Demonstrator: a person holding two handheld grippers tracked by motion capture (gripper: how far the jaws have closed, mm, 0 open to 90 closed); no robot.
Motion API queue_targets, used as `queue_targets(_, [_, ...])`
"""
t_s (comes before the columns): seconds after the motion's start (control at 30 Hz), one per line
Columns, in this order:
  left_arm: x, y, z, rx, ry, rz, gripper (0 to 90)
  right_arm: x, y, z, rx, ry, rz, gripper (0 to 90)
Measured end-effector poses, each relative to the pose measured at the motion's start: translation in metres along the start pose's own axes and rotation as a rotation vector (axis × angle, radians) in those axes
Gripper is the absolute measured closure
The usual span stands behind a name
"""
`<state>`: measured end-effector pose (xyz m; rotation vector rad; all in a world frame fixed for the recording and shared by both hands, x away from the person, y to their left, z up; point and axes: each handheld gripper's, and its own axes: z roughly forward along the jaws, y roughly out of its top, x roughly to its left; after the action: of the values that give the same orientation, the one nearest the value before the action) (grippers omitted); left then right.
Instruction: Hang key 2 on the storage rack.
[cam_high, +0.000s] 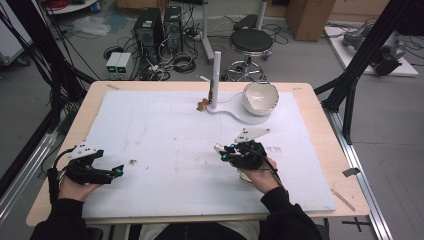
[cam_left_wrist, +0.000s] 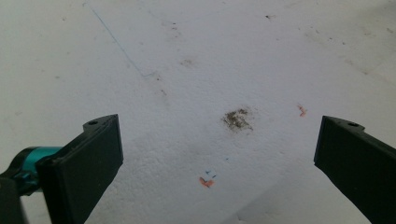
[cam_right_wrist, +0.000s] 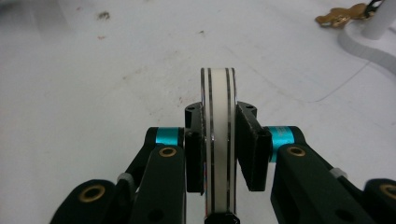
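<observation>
Between the right gripper (cam_right_wrist: 218, 140) jaws a thin white disc (cam_right_wrist: 218, 140) stands on edge, clamped flat-sided so it cannot slip. Nearby, the left gripper (cam_left_wrist: 219, 158) waits wide apart over the white board (cam_left_wrist: 196, 56), holding nothing.

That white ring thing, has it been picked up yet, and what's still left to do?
Picked up, yes: the right tool is clamped on the white ring, edge-on, above the white board. The left tool sits open with nothing in it. Probably still to do: carry the ring to the stand by the bowl.
</observation>
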<state>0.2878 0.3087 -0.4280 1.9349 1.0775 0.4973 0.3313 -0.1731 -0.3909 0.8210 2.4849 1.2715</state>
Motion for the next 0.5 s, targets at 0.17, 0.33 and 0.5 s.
queue_targets(0.17, [0.0,-0.001,-0.001,-0.004,0.0,-0.007,1.7,-0.011,0.005,-0.019,-0.059,-0.004,0.04,74.6])
queue_targets(0.33, [-0.001,-0.001,-0.002,-0.004,-0.002,0.005,1.7,-0.02,0.018,-0.032,-0.104,-0.016,0.059,74.5])
queue_targets(0.5, [-0.002,-0.001,-0.003,-0.008,-0.005,0.006,1.7,-0.029,0.038,-0.041,-0.153,-0.01,0.077,74.5])
